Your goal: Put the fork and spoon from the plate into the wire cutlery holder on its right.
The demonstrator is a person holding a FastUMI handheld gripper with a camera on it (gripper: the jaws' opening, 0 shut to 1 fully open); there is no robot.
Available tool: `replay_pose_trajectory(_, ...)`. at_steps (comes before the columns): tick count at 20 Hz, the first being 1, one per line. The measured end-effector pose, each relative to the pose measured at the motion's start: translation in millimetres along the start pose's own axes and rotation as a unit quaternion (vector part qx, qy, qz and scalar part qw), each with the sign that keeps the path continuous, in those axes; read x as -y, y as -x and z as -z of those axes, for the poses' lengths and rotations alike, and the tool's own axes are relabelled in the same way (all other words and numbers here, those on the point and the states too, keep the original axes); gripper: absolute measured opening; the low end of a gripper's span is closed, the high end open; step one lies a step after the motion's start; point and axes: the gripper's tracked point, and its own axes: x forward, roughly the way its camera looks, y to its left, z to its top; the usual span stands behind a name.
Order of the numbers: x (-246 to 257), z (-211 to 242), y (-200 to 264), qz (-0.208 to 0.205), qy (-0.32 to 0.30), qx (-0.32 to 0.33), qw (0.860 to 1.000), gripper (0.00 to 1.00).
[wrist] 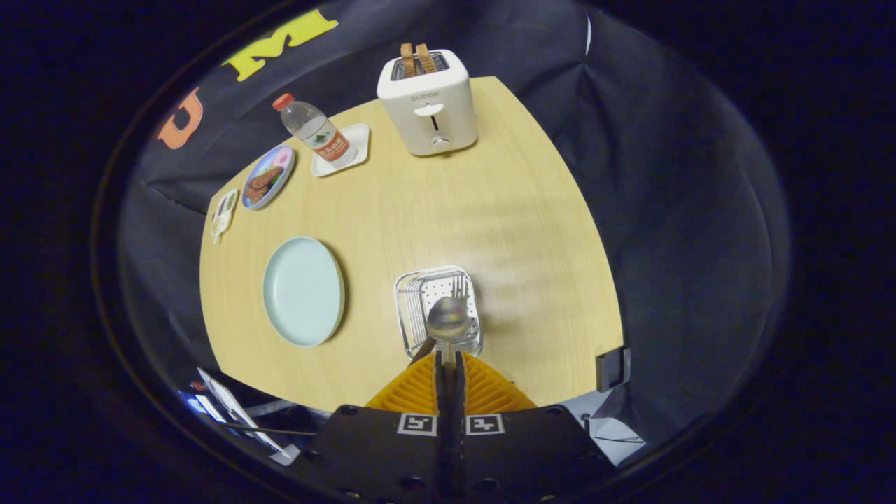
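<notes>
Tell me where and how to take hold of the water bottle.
Grip the bottle across its labelled middle, coming from the side: it stands upright on a small white tray, narrow and round, so the fingers can close on opposite walls. Come from the open table side, away from the picture plate beside it. First free the gripper, now shut on the spoon over the holder.

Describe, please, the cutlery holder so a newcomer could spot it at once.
On the wooden table, look right of the pale plate, just ahead of the hand-held gripper, shut on a spoon. The holder is the sole wire basket, with a fork inside.
</notes>
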Motion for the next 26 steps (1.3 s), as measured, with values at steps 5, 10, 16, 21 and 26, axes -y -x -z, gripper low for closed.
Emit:
replay_pose_trajectory(5,-7.2,-7.3,-9.2,-0.011,-0.017,0.006,1.000,0.00)
replay_pose_trajectory(10,-12.8,-9.6,-12.7,-0.021,-0.028,0.018,0.999,0.05)
replay_pose_trajectory(16,-21.2,-25.0,5.0,-0.025,-0.008,0.078,0.997,0.34)
replay_pose_trajectory(21,-43.7,-55.2,52.5,-0.016,0.053,0.209,0.976,0.88)
replay_pose_trajectory(26,-97.3,-74.2,132.1,-0.023,0.104,0.378,0.920,0.97)
